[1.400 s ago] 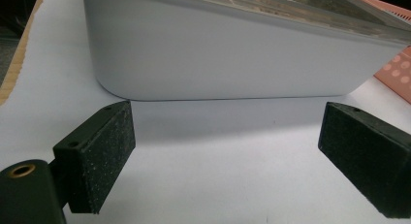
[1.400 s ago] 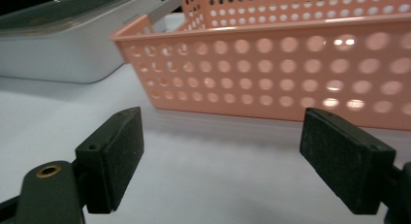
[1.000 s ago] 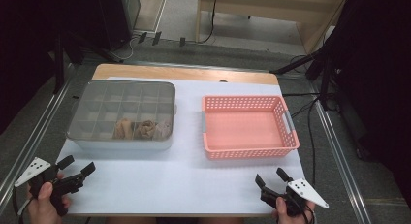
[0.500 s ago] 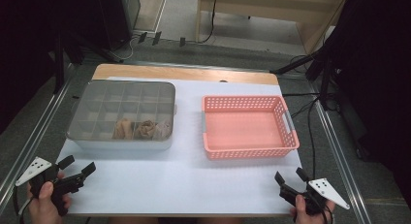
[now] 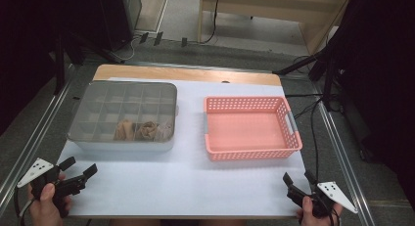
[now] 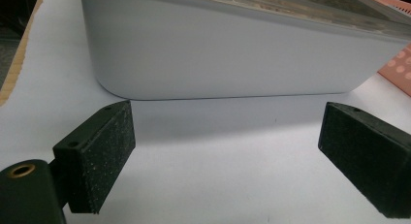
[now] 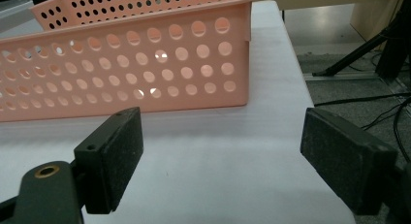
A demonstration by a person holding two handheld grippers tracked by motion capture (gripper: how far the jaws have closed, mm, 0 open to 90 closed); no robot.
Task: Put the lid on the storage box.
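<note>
A grey compartment box [image 5: 123,116] with a clear lid sits on the left of the white table; brownish items [image 5: 143,130] lie in its front compartments. A pink perforated basket [image 5: 249,127] stands empty on the right. My left gripper [image 5: 78,168] rests open at the front left corner, its jaws facing the box's grey front wall [image 6: 232,59] with nothing between them. At the front right corner my right gripper [image 5: 297,177] is open, and the basket's near right corner [image 7: 145,69] stands just beyond its jaws.
The white table surface [image 5: 195,182] stretches between box and basket. A wooden strip [image 5: 186,73] runs along the far edge. Metal rails [image 5: 34,138] flank both sides. Cables and stands [image 5: 313,64] lie on the floor to the right.
My right gripper has moved right and slightly back toward the front right corner of the table. The left gripper has stayed in place.
</note>
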